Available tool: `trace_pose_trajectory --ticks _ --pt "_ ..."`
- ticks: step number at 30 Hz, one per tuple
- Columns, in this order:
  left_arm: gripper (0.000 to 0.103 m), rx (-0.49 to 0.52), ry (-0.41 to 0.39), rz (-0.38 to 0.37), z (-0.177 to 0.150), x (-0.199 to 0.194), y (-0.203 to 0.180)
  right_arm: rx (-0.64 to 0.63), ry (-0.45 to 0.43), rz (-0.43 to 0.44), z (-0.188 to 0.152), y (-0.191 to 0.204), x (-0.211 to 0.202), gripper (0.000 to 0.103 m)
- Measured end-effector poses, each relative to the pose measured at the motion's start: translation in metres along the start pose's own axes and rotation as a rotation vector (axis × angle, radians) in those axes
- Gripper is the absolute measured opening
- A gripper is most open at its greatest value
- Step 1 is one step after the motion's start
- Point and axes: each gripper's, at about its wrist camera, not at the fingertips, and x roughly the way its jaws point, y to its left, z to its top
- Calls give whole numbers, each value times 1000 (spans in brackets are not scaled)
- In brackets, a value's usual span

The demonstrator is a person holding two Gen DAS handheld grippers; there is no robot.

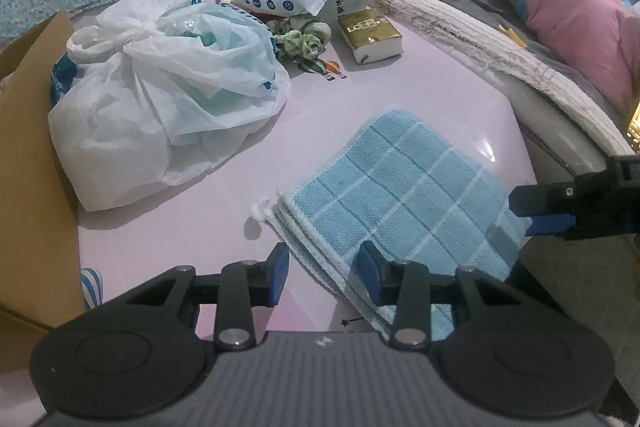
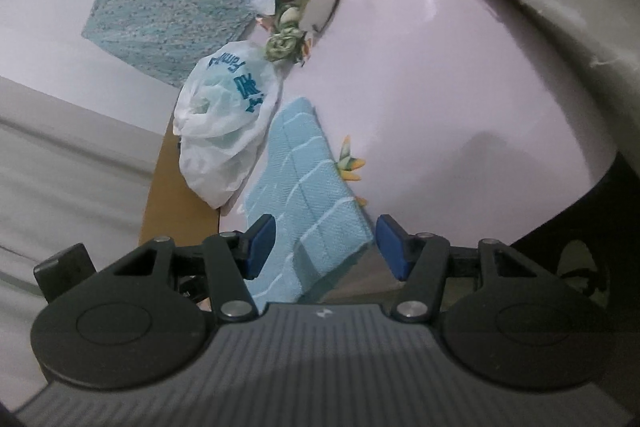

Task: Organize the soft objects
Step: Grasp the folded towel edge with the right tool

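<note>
Left wrist view | 1 folded blue cloth on pink table | left gripper spread over its corner | right gripper spread around its edge, pads clear.

the left wrist view looks steeply down, close over the glossy pink surface. the right wrist view is rolled sideways, low at its edge. both share the folded light-blue checked cloth and the knotted white plastic bag.
</note>
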Motion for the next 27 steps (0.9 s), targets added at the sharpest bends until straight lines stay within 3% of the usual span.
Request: trace_pose_trajectory --ticks 5,7,13,20,27 --pt "41 3 -1 0 0 0 0 41 -26 -12 3 -9 2 51" --pt "41 2 0 0 0 1 0 35 -33 4 2 -8 1 33" --pt "41 -5 -6 -2 -1 2 0 -81 -37 -12 2 17 4 10" --pt "42 -13 -13 -14 -1 3 4 -218 -29 81 6 46 -2 8" --pt "40 -11 -70 4 3 -14 8 -241 -9 57 13 48 1 8"
